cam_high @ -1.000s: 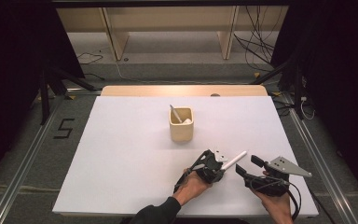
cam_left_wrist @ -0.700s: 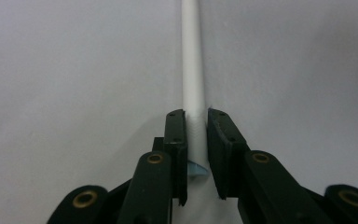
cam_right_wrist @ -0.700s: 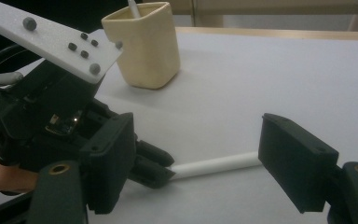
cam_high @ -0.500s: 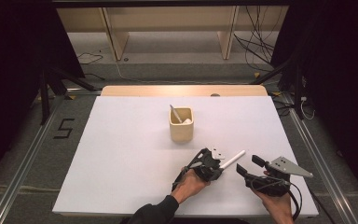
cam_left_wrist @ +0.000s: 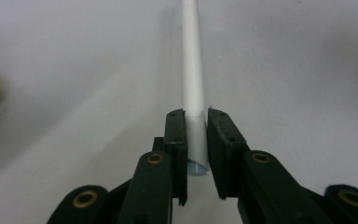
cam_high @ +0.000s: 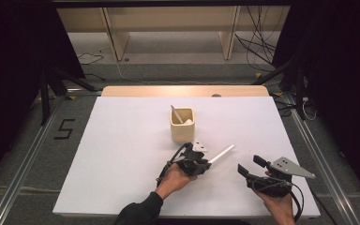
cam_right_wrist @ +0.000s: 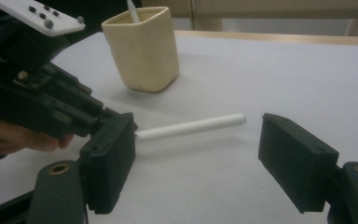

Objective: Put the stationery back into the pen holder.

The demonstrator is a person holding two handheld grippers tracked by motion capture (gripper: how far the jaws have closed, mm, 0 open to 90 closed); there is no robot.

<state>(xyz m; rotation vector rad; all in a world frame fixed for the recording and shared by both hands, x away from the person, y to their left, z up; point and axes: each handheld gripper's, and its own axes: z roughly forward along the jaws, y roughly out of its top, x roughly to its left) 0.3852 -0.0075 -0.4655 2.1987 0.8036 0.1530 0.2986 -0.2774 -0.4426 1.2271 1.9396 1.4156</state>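
Left gripper (cam_high: 201,165) pinching white stick (cam_high: 221,153) by one end, slightly nearer the cup (cam_high: 182,124) at 12 o'clock than a second ago, probably heading there. Right gripper (cam_high: 252,171) spread, idle.

A white bench (cam_high: 122,140) fills the middle of the high view, with a strip of pale wood (cam_high: 183,91) along its far edge. Beyond that strip, grey floor (cam_high: 178,70) runs to a light wooden shelf unit (cam_high: 168,23), with black cables (cam_high: 258,44) trailing over the floor to the right of the unit. Left of the bench a black numeral 5 (cam_high: 63,129) is marked on the floor beside a metal rail (cam_high: 28,159), and dark curtains (cam_high: 18,42) close both sides of the room.
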